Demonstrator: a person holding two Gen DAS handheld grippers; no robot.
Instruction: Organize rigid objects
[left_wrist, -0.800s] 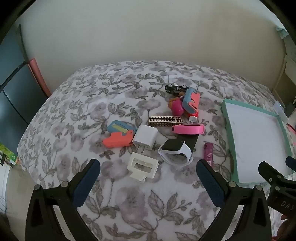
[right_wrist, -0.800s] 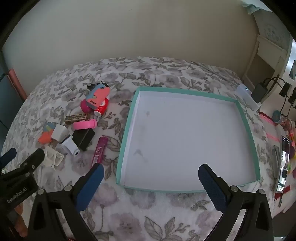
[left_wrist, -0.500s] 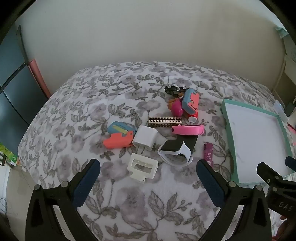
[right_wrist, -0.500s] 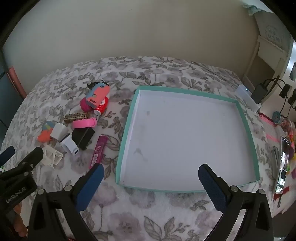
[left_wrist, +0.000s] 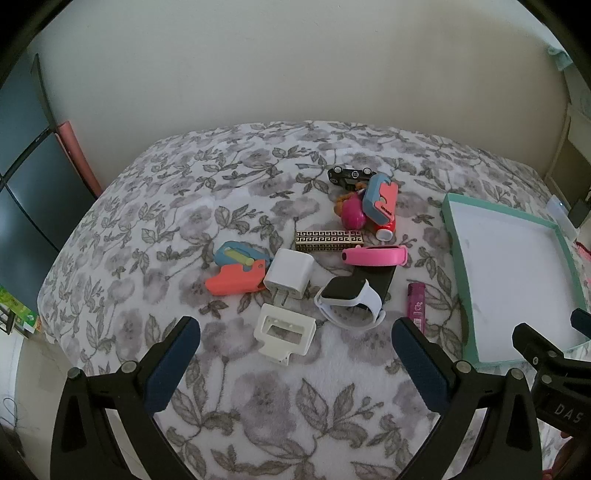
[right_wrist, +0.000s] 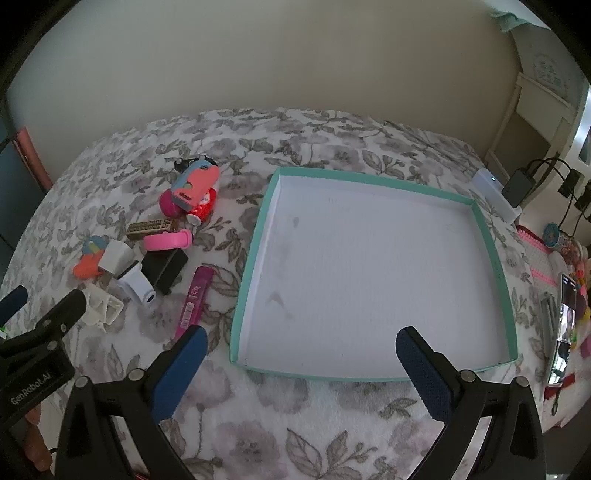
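Small rigid objects lie in a cluster on the floral bedspread (left_wrist: 155, 206): a white charger (left_wrist: 290, 273), a white clip (left_wrist: 284, 334), a white smartwatch (left_wrist: 349, 301), a pink band (left_wrist: 375, 255), a patterned gold box (left_wrist: 328, 240), an orange and blue cutter (left_wrist: 236, 275), a purple lighter (left_wrist: 416, 302) and a pink-blue toy pile (left_wrist: 369, 206). My left gripper (left_wrist: 295, 350) hangs open above the clip, holding nothing. My right gripper (right_wrist: 301, 354) is open over the near edge of the teal tray (right_wrist: 495, 266), whose white floor is bare.
A wall runs behind the bed. Dark panels (left_wrist: 22, 177) stand at the left. To the right of the bed, a white shelf (right_wrist: 535, 110), a charger with cables (right_wrist: 517, 188) and a phone (right_wrist: 563, 328) among small clutter sit close to the tray.
Both views have drifted slightly; the object cluster and tray sit a little lower and nearer in frame. Both grippers stay open and nothing on the bed has moved.
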